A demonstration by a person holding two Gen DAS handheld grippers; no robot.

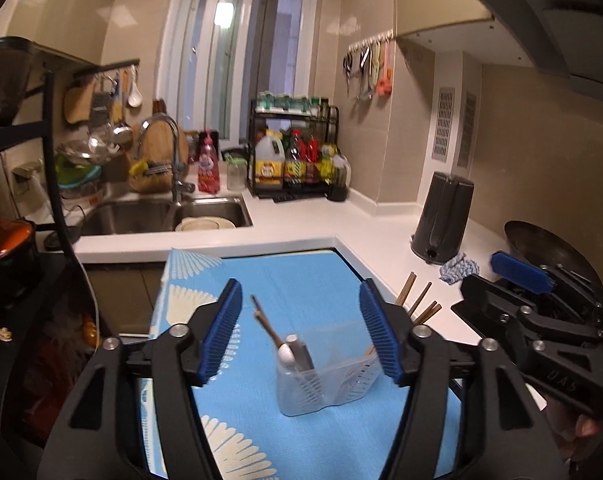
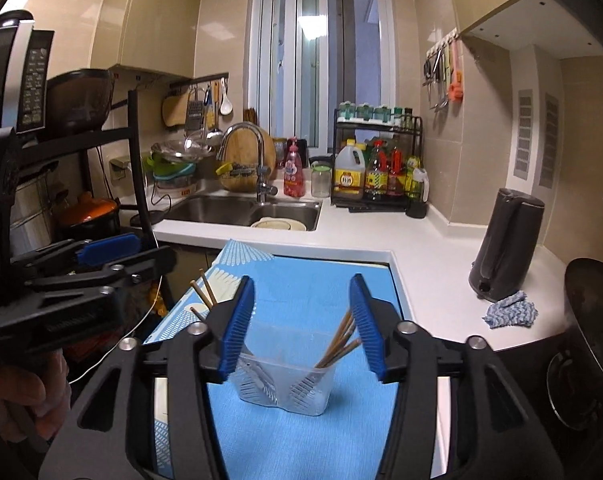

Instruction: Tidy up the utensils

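A clear plastic utensil holder (image 1: 325, 376) stands on a blue mat (image 1: 301, 280). In the left wrist view it holds a white spoon (image 1: 287, 354), a grey handle (image 1: 301, 354) and brown chopsticks (image 1: 265, 320); more chopsticks (image 1: 419, 300) stick up behind the right finger. My left gripper (image 1: 301, 336) hovers just in front of the holder, open, with its pads touching nothing. In the right wrist view the holder (image 2: 285, 388) shows chopsticks (image 2: 341, 340) leaning in its right side. My right gripper (image 2: 301, 324) is open above it and holds nothing.
A white L-shaped counter (image 2: 429, 248) wraps around the mat. On it are a dark kettle (image 2: 505, 244), a blue-white cloth (image 2: 509, 310) and a black wok (image 2: 589, 320). A sink (image 2: 237, 208) with a tap and a condiment rack (image 2: 377, 168) lie behind. A black shelf with an orange pot (image 2: 89, 212) stands on the left.
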